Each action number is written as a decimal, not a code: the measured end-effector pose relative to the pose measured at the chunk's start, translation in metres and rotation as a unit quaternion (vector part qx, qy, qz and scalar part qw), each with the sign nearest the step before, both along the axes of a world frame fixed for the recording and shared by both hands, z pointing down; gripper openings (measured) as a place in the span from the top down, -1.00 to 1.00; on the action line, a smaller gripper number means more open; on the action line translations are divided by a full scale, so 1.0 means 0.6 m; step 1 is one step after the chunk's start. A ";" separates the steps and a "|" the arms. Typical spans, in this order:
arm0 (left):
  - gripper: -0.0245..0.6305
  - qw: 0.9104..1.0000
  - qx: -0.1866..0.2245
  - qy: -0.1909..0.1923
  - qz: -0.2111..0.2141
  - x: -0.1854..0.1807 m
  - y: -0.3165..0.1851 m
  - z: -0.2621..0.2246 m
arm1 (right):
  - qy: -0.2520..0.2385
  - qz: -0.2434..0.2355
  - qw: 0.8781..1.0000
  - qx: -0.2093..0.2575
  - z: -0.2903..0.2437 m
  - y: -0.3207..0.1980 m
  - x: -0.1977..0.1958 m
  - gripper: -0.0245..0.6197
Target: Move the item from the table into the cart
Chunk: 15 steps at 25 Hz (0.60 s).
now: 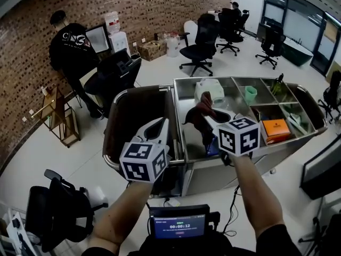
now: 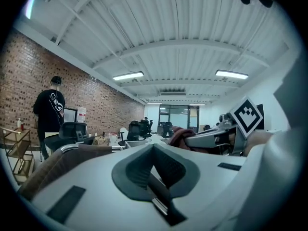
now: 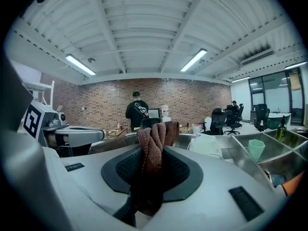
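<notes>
Head view: right hand-held gripper (image 1: 209, 119) clamps brown cloth (image 1: 198, 115) near cart rim (image 1: 139, 89).

The cart (image 1: 136, 111) stands open at the top, with room to come down into its dark inside. A raised steel wall (image 1: 173, 113) parts it from the tabletop (image 1: 187, 143) on the right, and a chrome rail (image 1: 108, 143) runs round its rim. The left gripper (image 1: 159, 126), jaws together, hangs over the cart's near right corner.

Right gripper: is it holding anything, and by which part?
Yes. The right gripper has its jaws shut on a brown cloth, pinched at a bunched fold, the rest hanging loose. The left gripper is shut, empty.
</notes>
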<state>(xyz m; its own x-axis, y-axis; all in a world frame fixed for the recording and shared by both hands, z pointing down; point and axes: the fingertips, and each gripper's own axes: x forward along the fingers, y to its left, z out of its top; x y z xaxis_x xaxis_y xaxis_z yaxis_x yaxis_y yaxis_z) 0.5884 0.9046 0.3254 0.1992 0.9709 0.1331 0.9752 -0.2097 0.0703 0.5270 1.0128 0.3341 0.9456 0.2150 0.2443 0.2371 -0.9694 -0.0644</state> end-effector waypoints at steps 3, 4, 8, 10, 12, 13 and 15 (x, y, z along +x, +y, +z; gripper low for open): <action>0.92 1.000 0.007 -0.008 -0.003 0.008 0.006 0.009 | -0.044 0.004 0.999 0.007 0.016 0.012 0.010 0.52; 0.92 1.000 0.008 -0.009 -0.002 0.007 0.008 0.011 | -0.057 0.009 0.998 0.005 0.019 0.015 0.011 0.50; 0.92 1.000 0.006 -0.010 0.001 0.005 0.009 0.011 | -0.057 0.009 0.998 0.007 0.014 0.012 0.015 0.31; 0.92 1.000 0.006 -0.011 0.002 0.005 0.009 0.011 | -0.051 0.004 0.999 0.010 0.009 0.008 0.019 0.25; 0.92 1.000 0.005 -0.012 0.002 0.008 0.002 0.014 | -0.046 -0.003 0.999 0.008 0.004 -0.003 0.026 0.24; 0.92 1.000 0.005 -0.012 0.002 0.010 -0.002 0.015 | -0.043 -0.008 0.999 0.007 0.002 -0.011 0.029 0.09; 0.92 1.000 0.003 -0.012 0.003 0.010 -0.008 0.016 | -0.037 -0.017 0.999 0.004 -0.005 -0.023 0.030 0.07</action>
<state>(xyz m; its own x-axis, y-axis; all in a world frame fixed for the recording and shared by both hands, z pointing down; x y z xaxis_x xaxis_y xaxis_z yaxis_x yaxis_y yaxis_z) 0.5942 0.8999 0.3353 0.1900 0.9714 0.1426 0.9746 -0.2041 0.0918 0.5448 0.9988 0.3313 0.9317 0.1798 0.3155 0.2075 -0.9766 -0.0564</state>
